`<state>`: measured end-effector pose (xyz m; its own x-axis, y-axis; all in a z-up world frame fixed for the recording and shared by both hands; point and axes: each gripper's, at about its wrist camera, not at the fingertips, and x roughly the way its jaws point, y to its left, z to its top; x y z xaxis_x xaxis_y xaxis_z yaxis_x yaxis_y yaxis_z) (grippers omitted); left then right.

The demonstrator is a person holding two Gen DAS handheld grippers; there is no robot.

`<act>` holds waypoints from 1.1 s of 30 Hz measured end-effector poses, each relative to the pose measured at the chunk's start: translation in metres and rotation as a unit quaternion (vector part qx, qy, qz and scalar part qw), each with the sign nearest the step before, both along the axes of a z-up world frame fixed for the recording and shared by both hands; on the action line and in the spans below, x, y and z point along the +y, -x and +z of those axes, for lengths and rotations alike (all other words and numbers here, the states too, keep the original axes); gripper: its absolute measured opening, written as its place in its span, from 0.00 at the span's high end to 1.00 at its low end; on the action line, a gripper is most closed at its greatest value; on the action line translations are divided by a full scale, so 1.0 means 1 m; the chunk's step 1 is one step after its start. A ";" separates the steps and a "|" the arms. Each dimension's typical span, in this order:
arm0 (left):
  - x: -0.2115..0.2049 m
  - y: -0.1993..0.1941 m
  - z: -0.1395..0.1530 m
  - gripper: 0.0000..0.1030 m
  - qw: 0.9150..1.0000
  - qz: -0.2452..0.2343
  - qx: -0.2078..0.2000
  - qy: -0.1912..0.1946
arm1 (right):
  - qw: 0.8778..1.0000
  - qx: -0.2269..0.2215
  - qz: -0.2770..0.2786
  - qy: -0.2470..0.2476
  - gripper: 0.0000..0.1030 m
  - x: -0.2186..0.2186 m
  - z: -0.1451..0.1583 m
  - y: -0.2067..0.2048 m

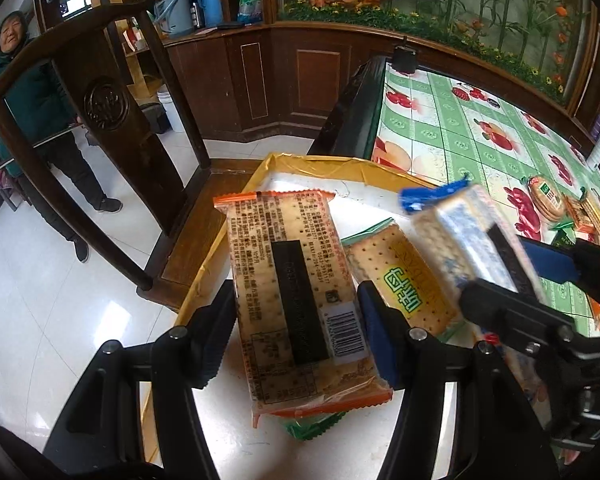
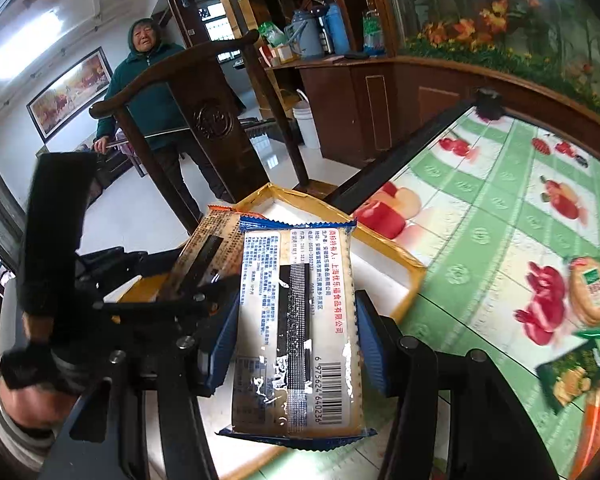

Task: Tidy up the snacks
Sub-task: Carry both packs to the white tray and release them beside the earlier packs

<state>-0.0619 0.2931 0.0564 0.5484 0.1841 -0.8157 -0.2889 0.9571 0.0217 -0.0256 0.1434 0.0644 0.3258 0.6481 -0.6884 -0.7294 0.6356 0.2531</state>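
The box (image 1: 236, 216) is the landmark here. It is a flat cardboard box with yellow-brown walls and a white floor, and it sits right at the edge of the table (image 1: 480, 144), which has a green cloth with red fruit on it.

The left gripper (image 1: 296, 316) hangs over the box. Its two fingers squeeze the sides of the orange cracker pack (image 1: 296, 296), so the pack is held tight above the box floor. The pack's back side faces up, with small print and a barcode.

Inside the box, just under and beside that pack, lies the green cracker pack (image 1: 396, 272). It lies flat on the white floor.

The right gripper (image 2: 296, 344) is also over the box, on the side nearer the table. Its blue pads press on both sides of the blue cracker pack (image 2: 296, 332), so that pack is held tight too. Its back side also faces up.

More snacks (image 2: 588, 292) lie on the table, well away from the box. One is a round pack of crackers.

On the far side of the box stands a dark wooden chair (image 1: 104, 108). Behind the chair stands a person (image 2: 152, 92) in a green coat.
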 end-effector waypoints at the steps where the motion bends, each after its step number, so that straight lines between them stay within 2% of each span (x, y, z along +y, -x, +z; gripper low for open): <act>1: 0.001 0.000 0.000 0.40 1.000 0.002 0.000 -0.002 | 1.000 0.006 0.003 -0.002 0.47 0.003 -0.002 -0.002; 19: 0.015 0.002 -0.007 0.43 1.000 0.010 0.009 -0.015 | 0.998 0.055 -0.034 -0.003 0.47 0.017 -0.027 -0.020; 24: 0.015 0.002 -0.008 0.43 1.000 0.007 0.011 -0.019 | 0.997 0.058 -0.047 -0.004 0.46 0.018 -0.026 -0.021; 27: 0.010 0.001 -0.008 0.43 0.999 0.005 0.012 -0.034 | 0.995 0.080 -0.054 -0.018 0.45 0.014 -0.027 -0.022; 33: 0.006 0.003 -0.008 0.42 0.999 0.005 0.012 -0.043 | 0.995 0.084 -0.039 -0.024 0.44 0.017 -0.023 -0.015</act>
